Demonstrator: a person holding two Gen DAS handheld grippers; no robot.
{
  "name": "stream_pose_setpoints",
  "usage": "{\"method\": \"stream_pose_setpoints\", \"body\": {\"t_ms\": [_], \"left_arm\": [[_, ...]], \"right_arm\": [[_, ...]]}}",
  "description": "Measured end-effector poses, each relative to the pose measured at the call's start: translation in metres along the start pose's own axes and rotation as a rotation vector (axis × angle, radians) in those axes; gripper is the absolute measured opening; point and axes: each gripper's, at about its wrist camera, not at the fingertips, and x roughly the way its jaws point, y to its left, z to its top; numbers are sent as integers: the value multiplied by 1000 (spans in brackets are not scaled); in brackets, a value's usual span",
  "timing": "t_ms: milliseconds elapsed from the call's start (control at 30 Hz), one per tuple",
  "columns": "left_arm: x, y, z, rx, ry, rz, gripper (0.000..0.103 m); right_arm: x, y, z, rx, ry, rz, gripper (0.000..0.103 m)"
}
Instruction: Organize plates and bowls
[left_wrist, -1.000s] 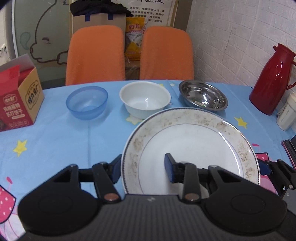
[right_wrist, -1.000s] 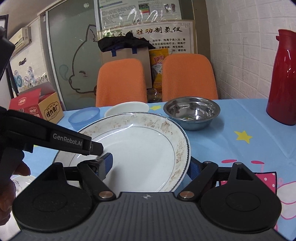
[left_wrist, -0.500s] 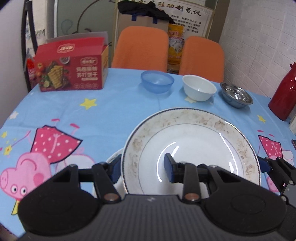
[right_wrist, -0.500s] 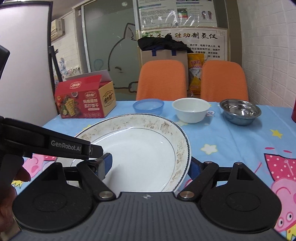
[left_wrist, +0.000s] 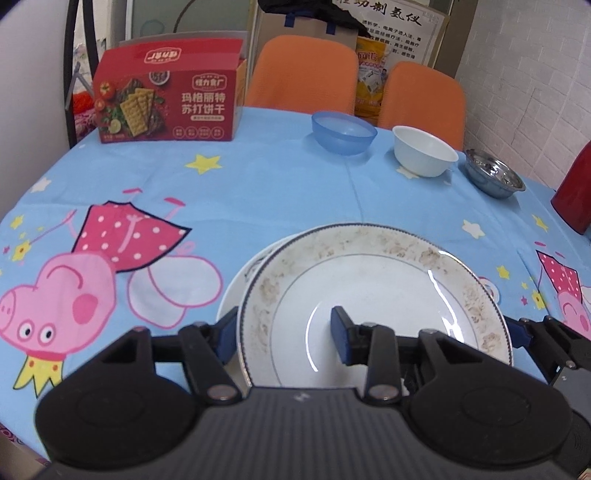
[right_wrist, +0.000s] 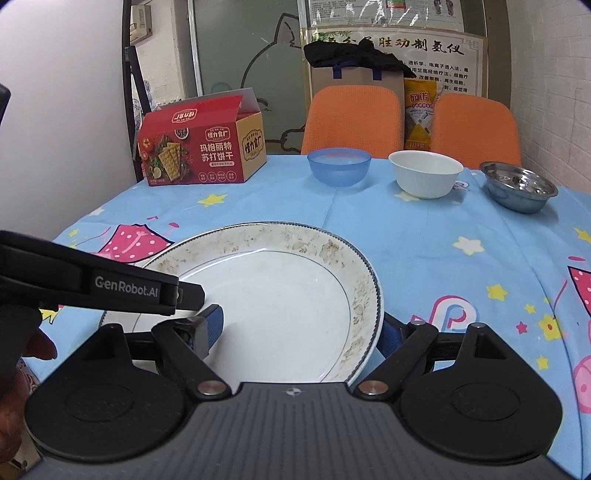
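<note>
While both grippers straddle the gold-patterned white ceramic plate (left_wrist: 373, 291), it lies on another white plate (left_wrist: 236, 284) (bench-level); left gripper (left_wrist: 284, 332) jaws just loosened, right gripper (right_wrist: 299, 330) jaws clamp its rim.

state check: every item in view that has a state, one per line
patterned plate: upright, sitting on a second plate, rim between both grippers' jaws
lower plate: mostly covered, only its left edge shows
left gripper: jaws just been opening, plate rim between them
right gripper: astride the plate's right rim
blue bowl: upright, empty
white bowl: upright, empty
steel bowl: upright
cracker box: top flap open
</note>
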Motion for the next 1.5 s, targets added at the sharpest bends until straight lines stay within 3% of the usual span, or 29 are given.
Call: {"method": "stream_pose_setpoints", "body": {"t_ms": [167, 233, 300, 433, 700, 1100, 1500], "left_arm": [[-1, 6, 3, -32, -4, -39, 50], [-4, 8, 4, -40, -12, -50, 58], [-9, 7, 6, -28, -30, -44, 68], [-24, 2, 12, 12, -86, -19, 73], [-35, -3, 20, 21, -120, -14, 73], [-33, -29, 23, 75, -113, -14, 73], [-3, -100, 70, 210, -94, -70, 73]], "right_arm": [[5, -3, -2, 3, 12, 28, 103], [5, -4, -1, 7, 11, 36, 103], [4, -6, -1, 22, 9, 48, 103], [0, -7, 2, 25, -13, 55, 103], [-18, -14, 11, 39, -84, 43, 103], [-28, -49, 6, 111, -88, 13, 103], [-46, -127, 13, 181, -99, -82, 103]]}}
